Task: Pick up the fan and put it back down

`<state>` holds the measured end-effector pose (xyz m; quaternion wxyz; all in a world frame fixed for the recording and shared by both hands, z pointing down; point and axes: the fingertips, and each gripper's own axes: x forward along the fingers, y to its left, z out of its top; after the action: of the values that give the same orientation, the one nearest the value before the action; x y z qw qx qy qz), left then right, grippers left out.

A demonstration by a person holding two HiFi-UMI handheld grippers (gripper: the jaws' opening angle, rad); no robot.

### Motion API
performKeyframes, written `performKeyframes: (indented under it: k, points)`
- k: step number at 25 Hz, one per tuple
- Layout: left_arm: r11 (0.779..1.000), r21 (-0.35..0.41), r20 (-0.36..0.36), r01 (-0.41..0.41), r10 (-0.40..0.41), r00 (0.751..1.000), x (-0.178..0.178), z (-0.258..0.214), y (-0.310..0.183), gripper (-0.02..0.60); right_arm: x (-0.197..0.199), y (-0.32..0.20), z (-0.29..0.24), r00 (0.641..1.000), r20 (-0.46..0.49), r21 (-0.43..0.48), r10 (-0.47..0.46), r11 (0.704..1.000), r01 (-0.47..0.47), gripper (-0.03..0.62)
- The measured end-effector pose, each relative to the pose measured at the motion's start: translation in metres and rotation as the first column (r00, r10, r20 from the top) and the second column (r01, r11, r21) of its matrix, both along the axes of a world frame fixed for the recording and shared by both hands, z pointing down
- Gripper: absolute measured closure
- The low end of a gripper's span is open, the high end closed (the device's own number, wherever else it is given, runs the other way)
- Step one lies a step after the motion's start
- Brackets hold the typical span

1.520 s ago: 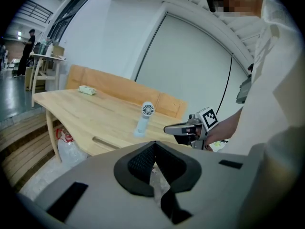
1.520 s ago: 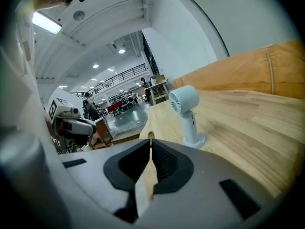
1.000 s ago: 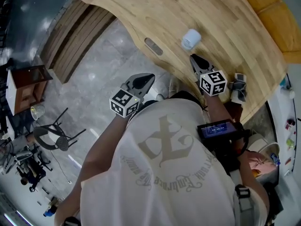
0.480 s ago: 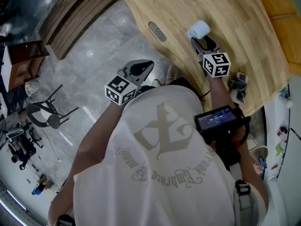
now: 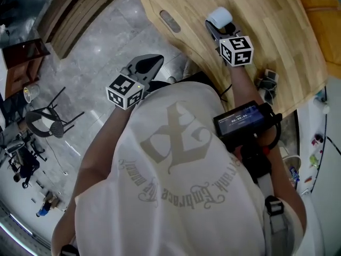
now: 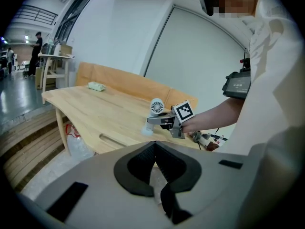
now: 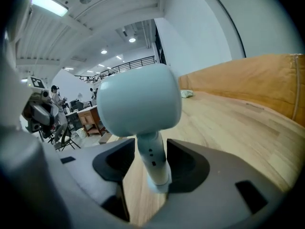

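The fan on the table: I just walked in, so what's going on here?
A person holds a claw in each hand. The right claw is opening its jaws with the stem of the small white round-headed fan between them, upright on the light wooden table. The left claw is shut, empty, off the table.

fan (image 5: 219, 16) | pale blue-white, round head on slim stem | upright on its base | on table (image 5: 277, 31), near its curved front edge

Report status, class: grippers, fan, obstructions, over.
Left gripper shut, empty, off the table. Right gripper jaws opening, fan stem between them, ungripped. Fan upright on table. Nothing blocks it.
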<state>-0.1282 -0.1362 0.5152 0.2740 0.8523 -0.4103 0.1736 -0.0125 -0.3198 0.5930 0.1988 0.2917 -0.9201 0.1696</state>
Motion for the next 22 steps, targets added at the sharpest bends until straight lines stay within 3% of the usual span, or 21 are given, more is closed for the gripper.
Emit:
performKeyframes:
  k: [3, 6, 22]
  points:
    - [1.0, -0.003, -0.005, 0.018, -0.018, 1.0, 0.0029, 0.0002, -0.0038, 0.572, 0.0026, -0.0021, 0.0029, 1.0, -0.017, 0.01, -0.022, 1.0, 0.023, 0.381]
    - [0.999, -0.01, -0.028, 0.045, -0.046, 0.999, 0.0031, -0.0005, -0.0051, 0.572, 0.0052, -0.0035, 0.0046, 0.999, -0.032, 0.018, -0.028, 0.999, 0.029, 0.427]
    - [0.997, 0.002, -0.02, 0.08, -0.08, 0.997, -0.0053, -0.0048, -0.0014, 0.572, -0.0007, 0.0011, 0.002, 0.994, -0.077, 0.054, -0.074, 0.995, 0.078, 0.441]
